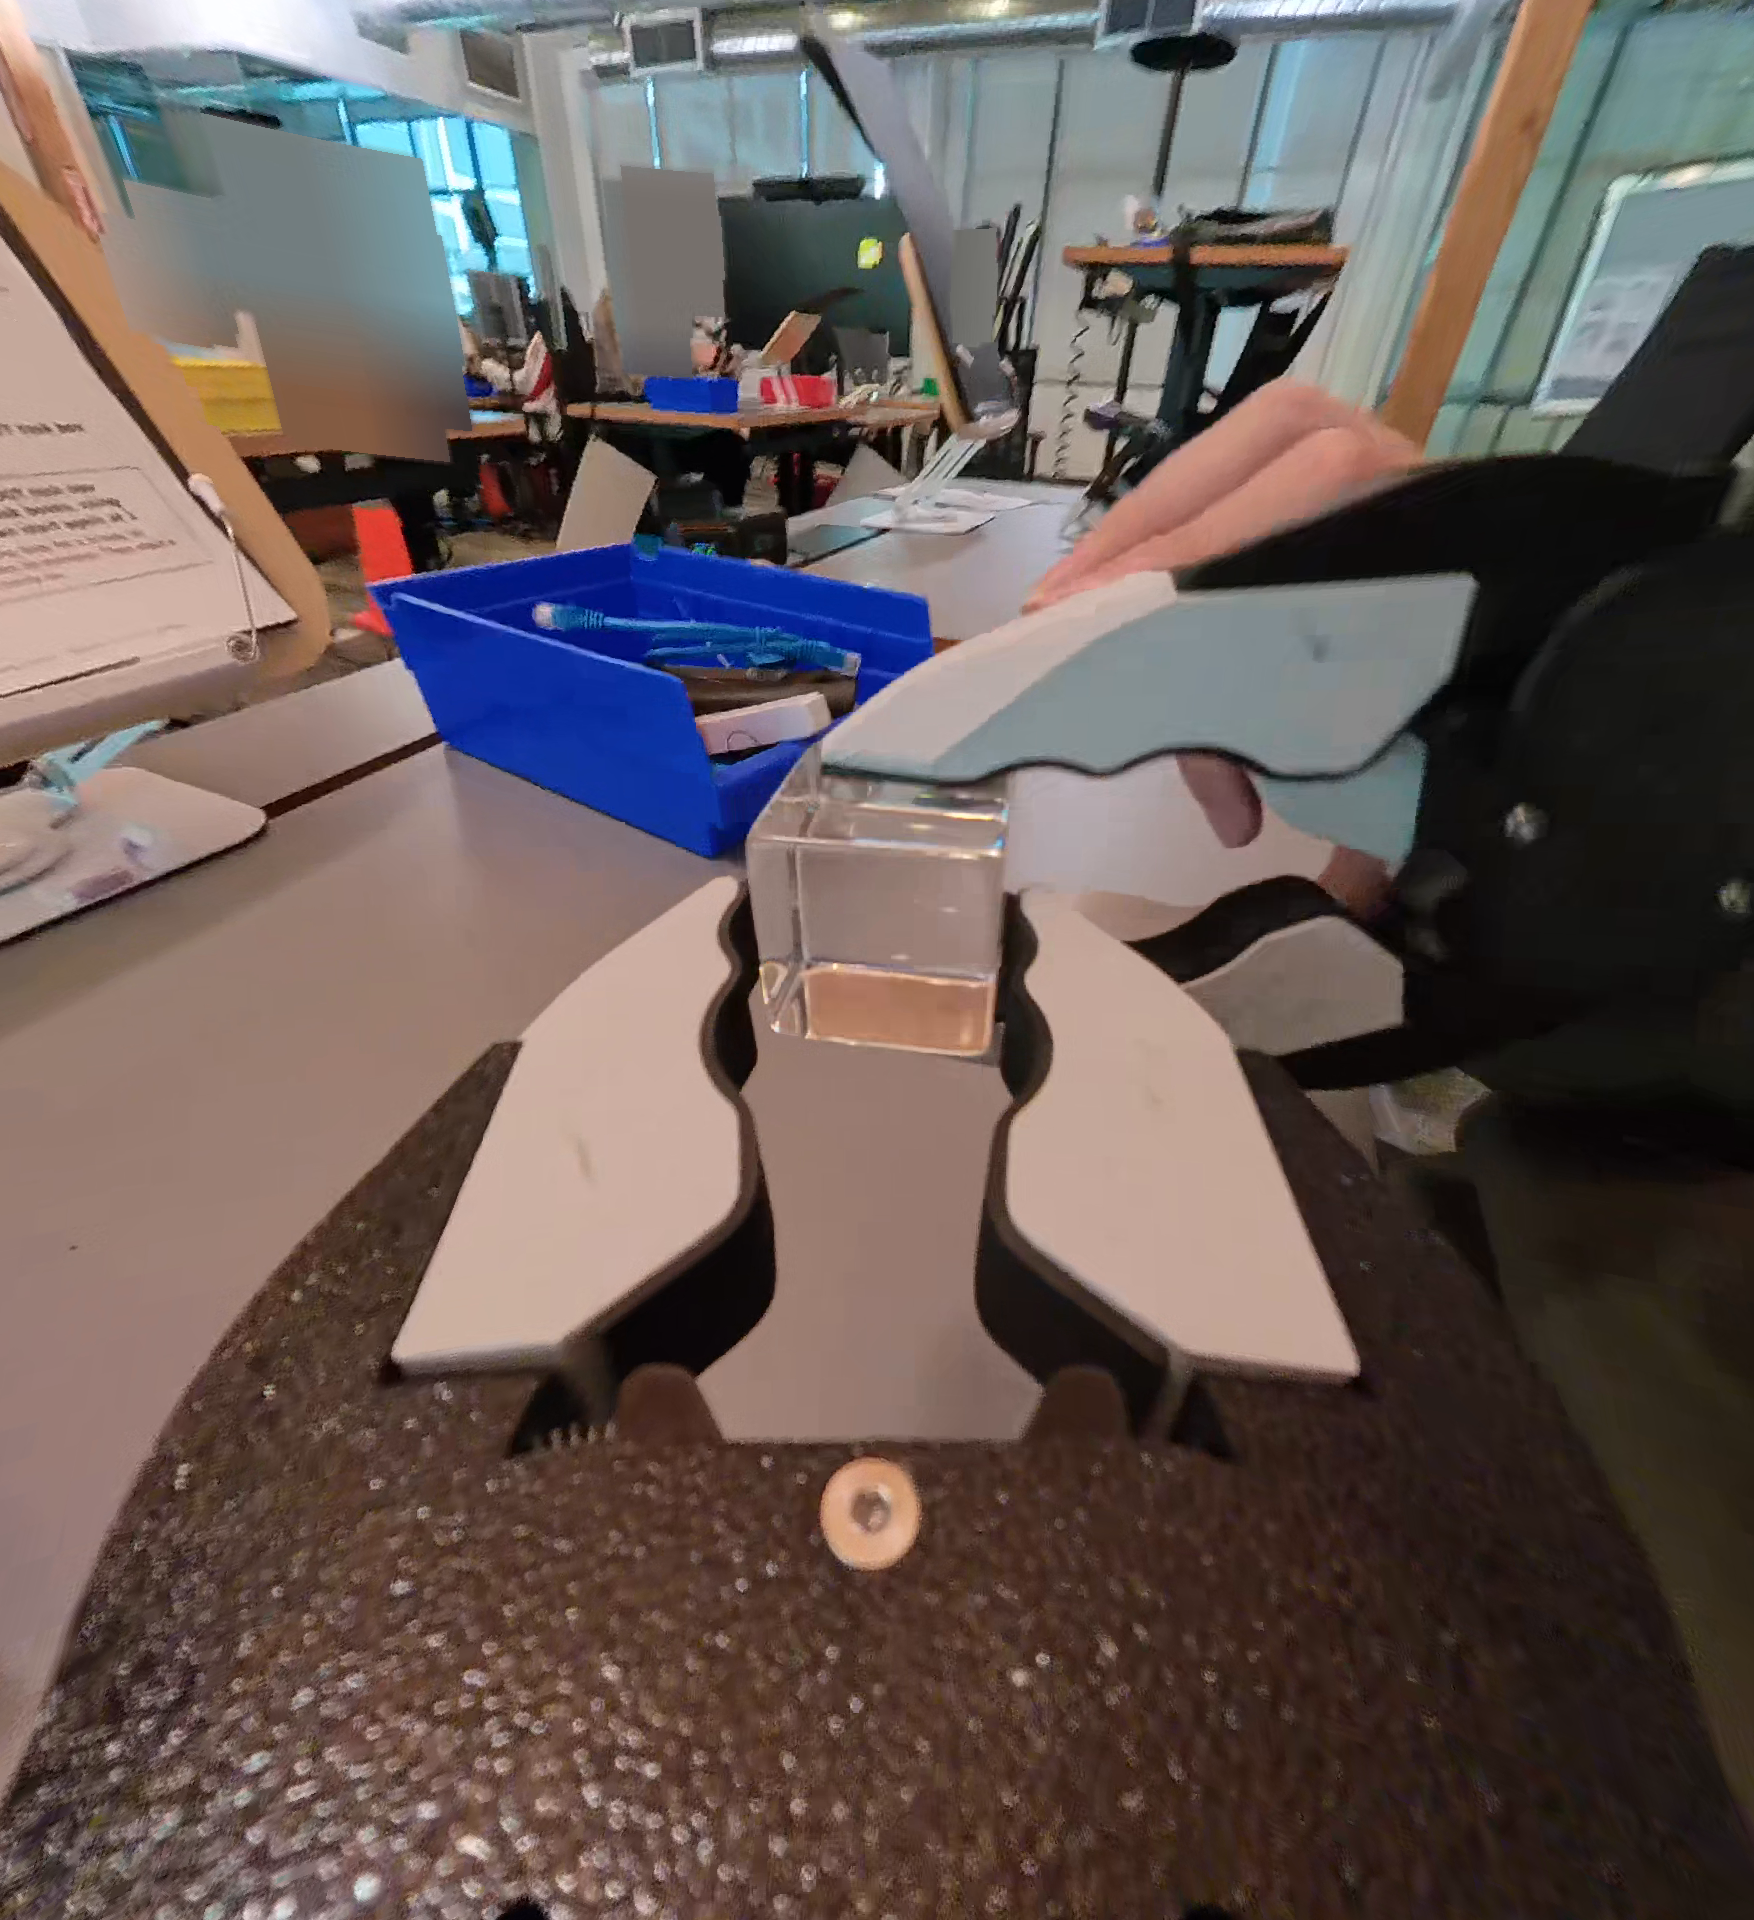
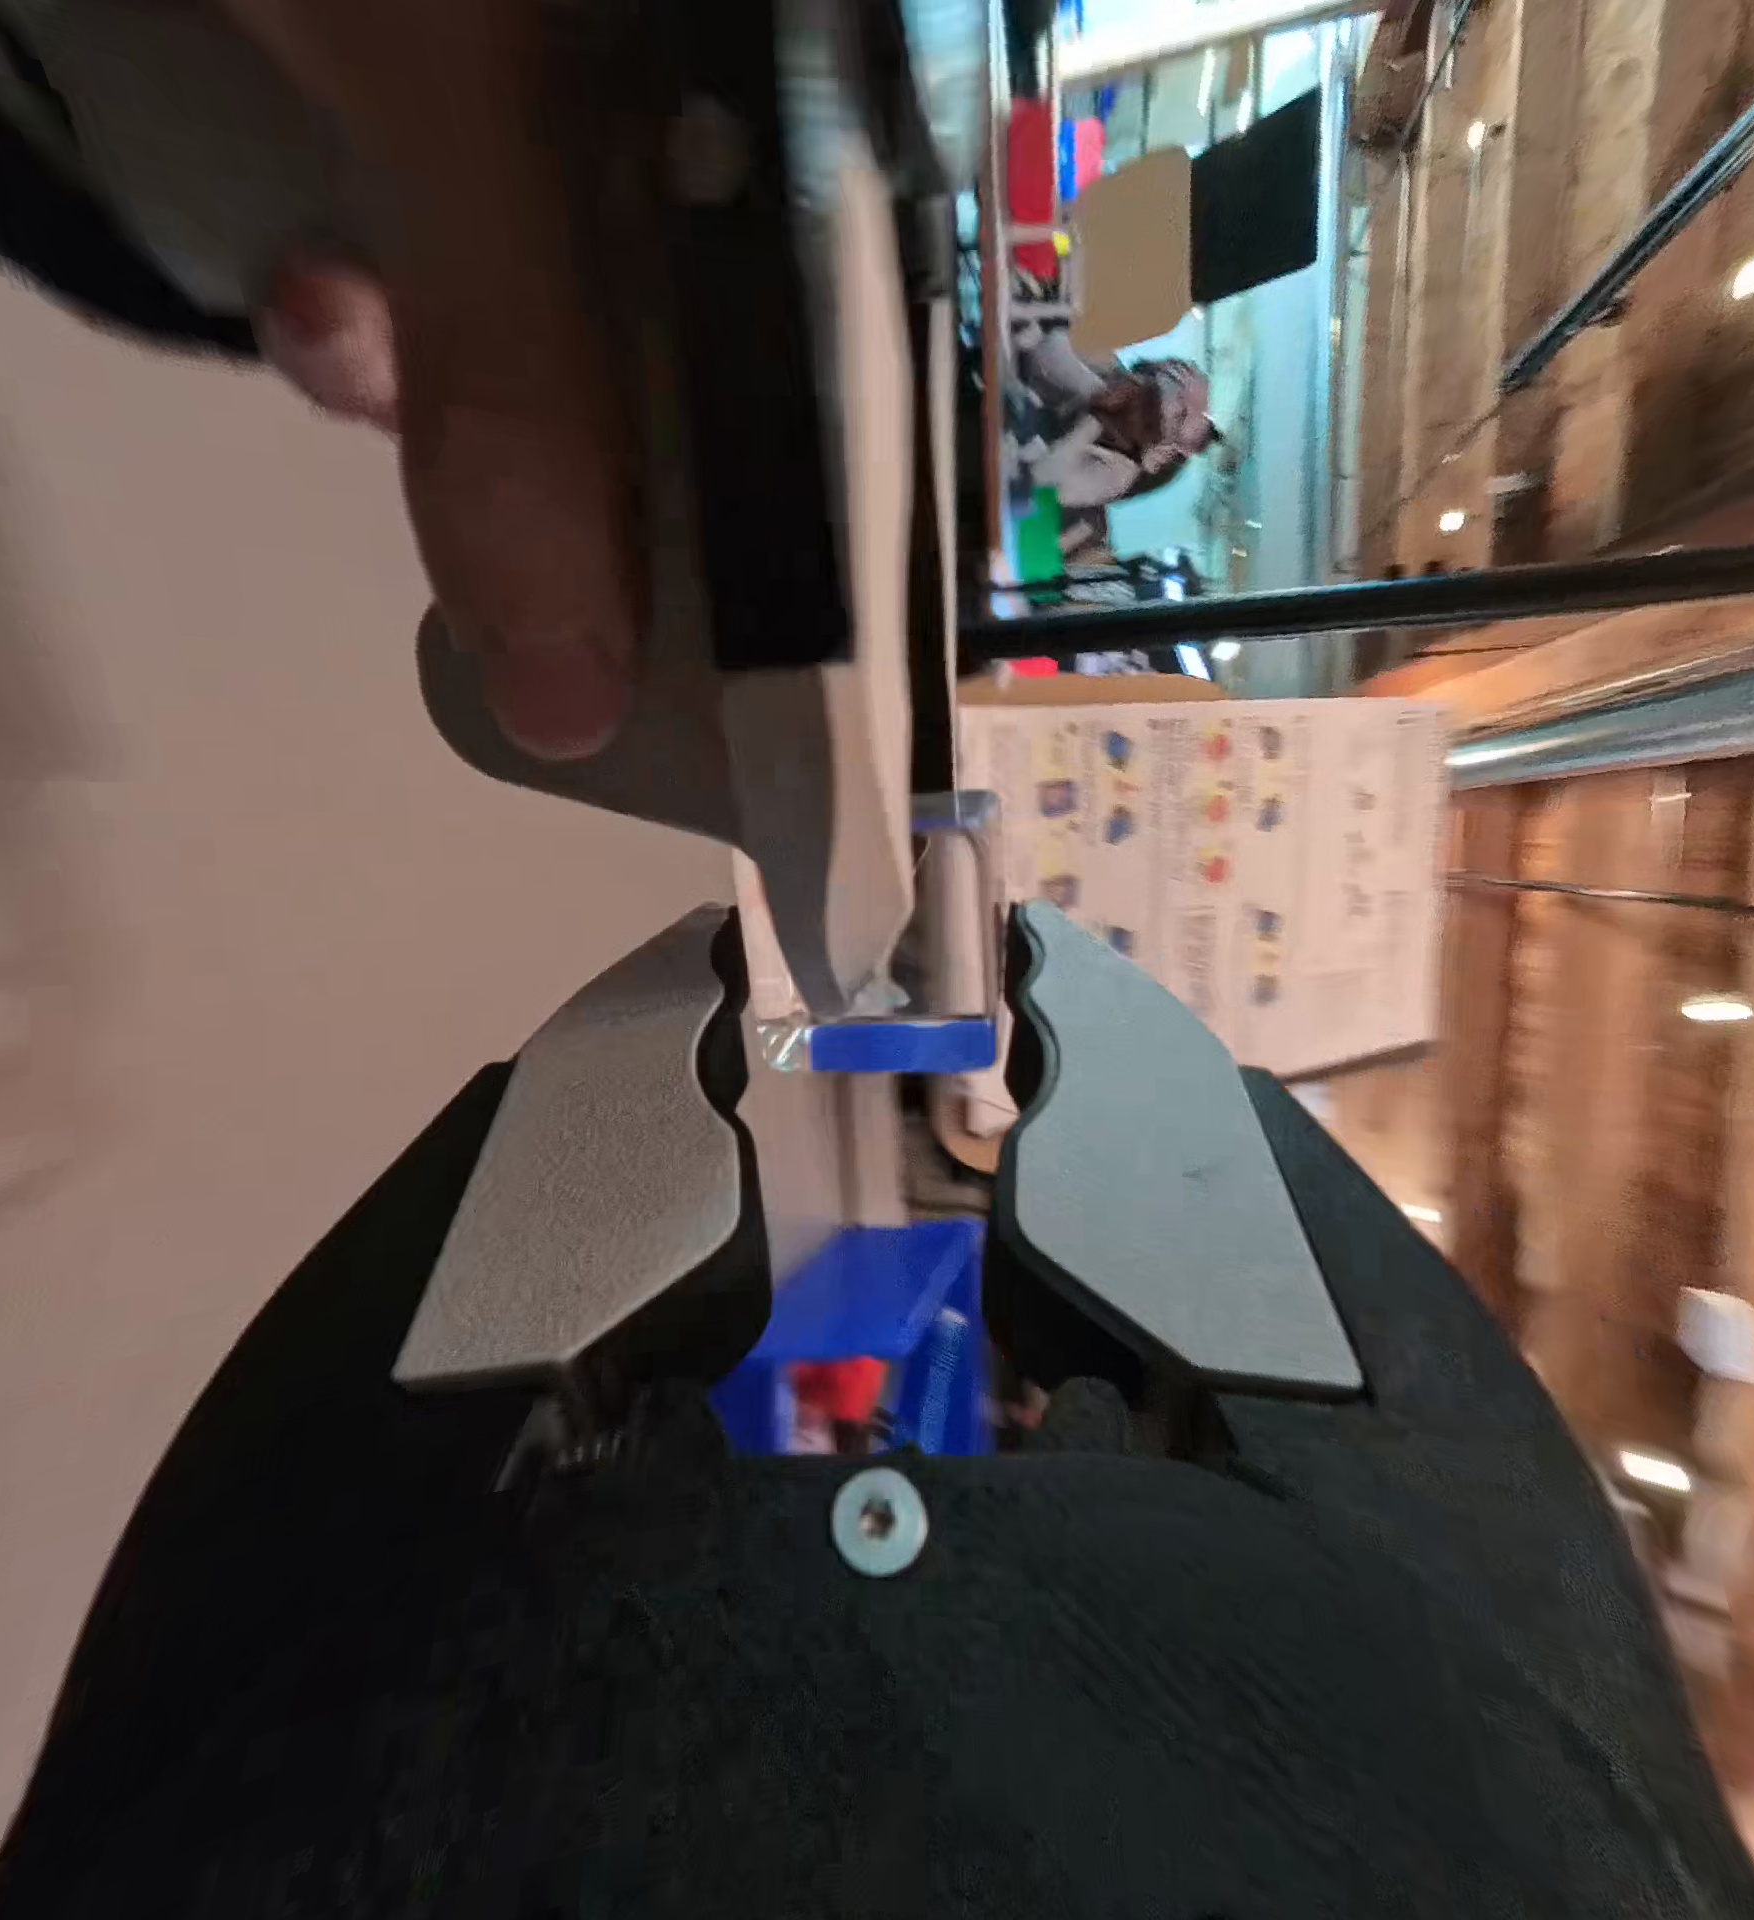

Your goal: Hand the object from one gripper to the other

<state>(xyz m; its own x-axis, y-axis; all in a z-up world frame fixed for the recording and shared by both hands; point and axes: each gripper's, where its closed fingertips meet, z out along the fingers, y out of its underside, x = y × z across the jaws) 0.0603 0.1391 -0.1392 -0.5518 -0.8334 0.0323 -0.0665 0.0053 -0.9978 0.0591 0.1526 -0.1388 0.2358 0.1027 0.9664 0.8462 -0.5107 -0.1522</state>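
Pinching clear cube (image 1: 878,914), both grippers closed on it; grey table (image 1: 229,1091), blue bin (image 1: 582,717), cluttered workshop.

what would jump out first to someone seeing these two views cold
First, the clear square-edged transparent block, held up between the pale fingers of the left gripper at the centre of the left wrist view. Next, the right gripper coming in from the right, turned on its side so its fingers sit above and below the block. Behind, a bright blue plastic bin of blue cables stands on the grey table.
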